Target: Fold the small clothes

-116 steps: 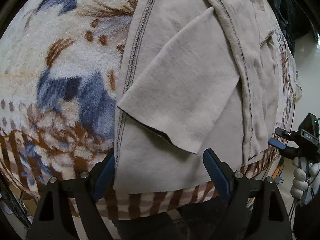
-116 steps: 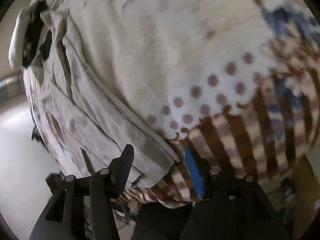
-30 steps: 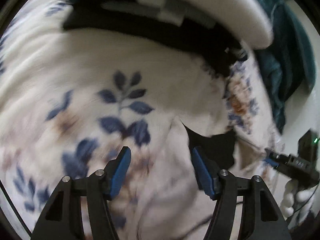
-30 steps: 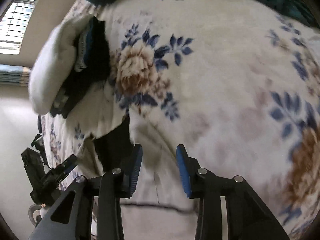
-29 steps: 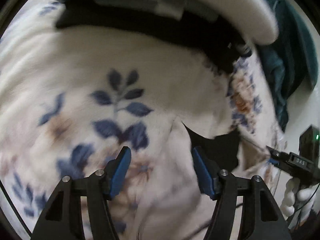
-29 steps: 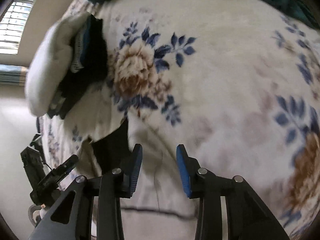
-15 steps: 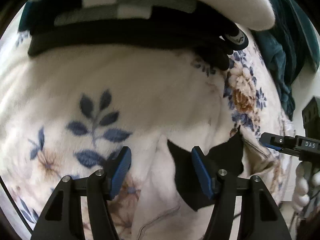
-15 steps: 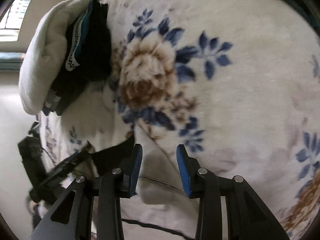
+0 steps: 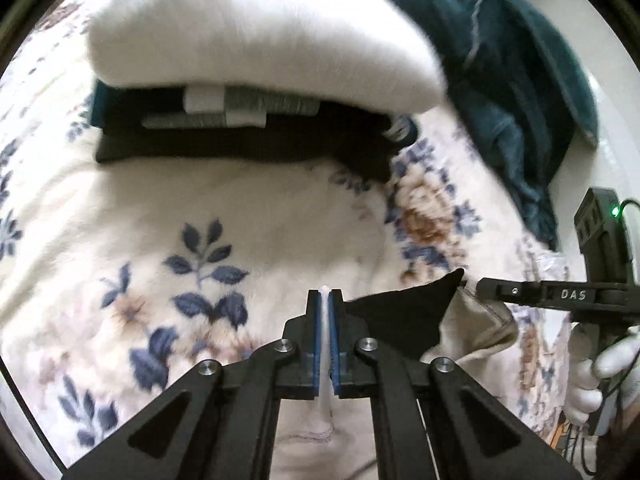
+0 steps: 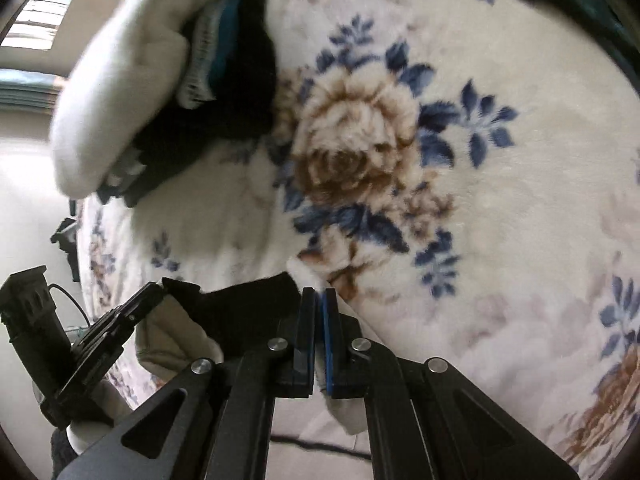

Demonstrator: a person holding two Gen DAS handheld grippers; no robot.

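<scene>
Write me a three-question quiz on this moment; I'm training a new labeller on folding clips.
1. True or false: both grippers are shut on cloth.
2. What lies beyond the garment on the blanket? A) a laundry basket B) a stack of folded clothes C) a pair of shoes
3. What colour is the cloth bunched at the far right in the left wrist view?

Key
1. True: the left gripper and right gripper each have their jaws closed on a pale edge of the garment.
2. B, with a white piece on top.
3. Teal.
</scene>
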